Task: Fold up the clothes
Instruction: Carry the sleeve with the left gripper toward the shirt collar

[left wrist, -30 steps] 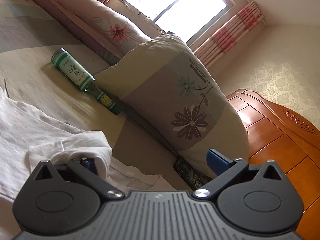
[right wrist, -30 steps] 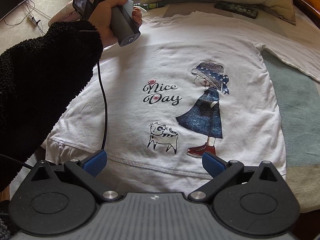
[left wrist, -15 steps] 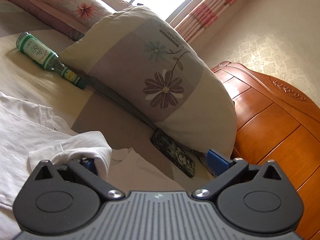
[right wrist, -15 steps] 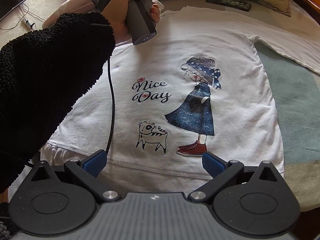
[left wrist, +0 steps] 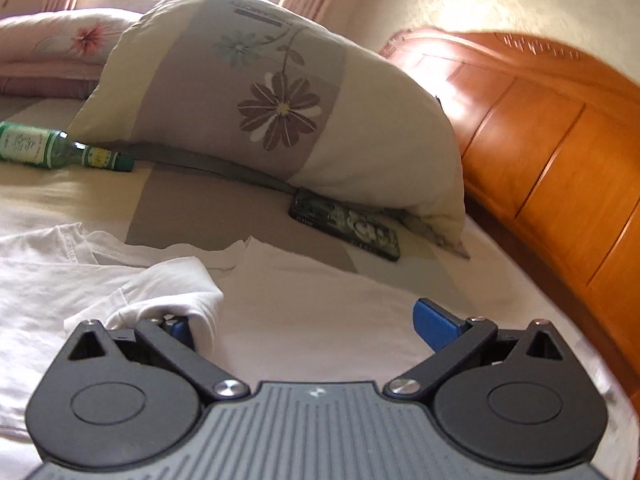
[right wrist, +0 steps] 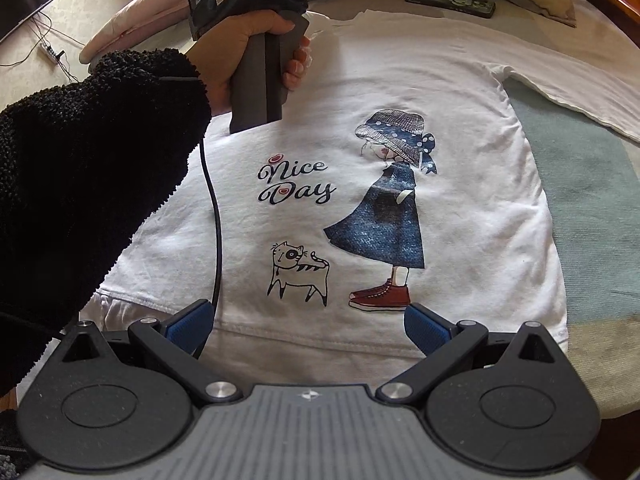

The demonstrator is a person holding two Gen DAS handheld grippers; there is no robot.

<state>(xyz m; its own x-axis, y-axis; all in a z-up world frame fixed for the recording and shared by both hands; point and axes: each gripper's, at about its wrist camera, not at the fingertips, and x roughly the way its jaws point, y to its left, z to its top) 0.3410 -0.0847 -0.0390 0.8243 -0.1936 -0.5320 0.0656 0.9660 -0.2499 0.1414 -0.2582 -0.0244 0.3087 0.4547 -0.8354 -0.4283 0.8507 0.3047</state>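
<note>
Our left tool [left wrist: 304,322] gapes wide, a white sleeve [left wrist: 168,292] draped over its left finger. Our right tool [right wrist: 306,322] hovers open at the hem of the white printed shirt [right wrist: 460,92], spread flat on the bed [right wrist: 592,200] below the floral pillow [left wrist: 280,100].

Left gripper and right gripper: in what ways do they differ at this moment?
The left gripper has a fold of the white shirt draped over one finger; the right gripper carries nothing. The left gripper is near the pillow, at the shirt's upper end; the right gripper is above its hem. Both have their jaws wide open.
</note>
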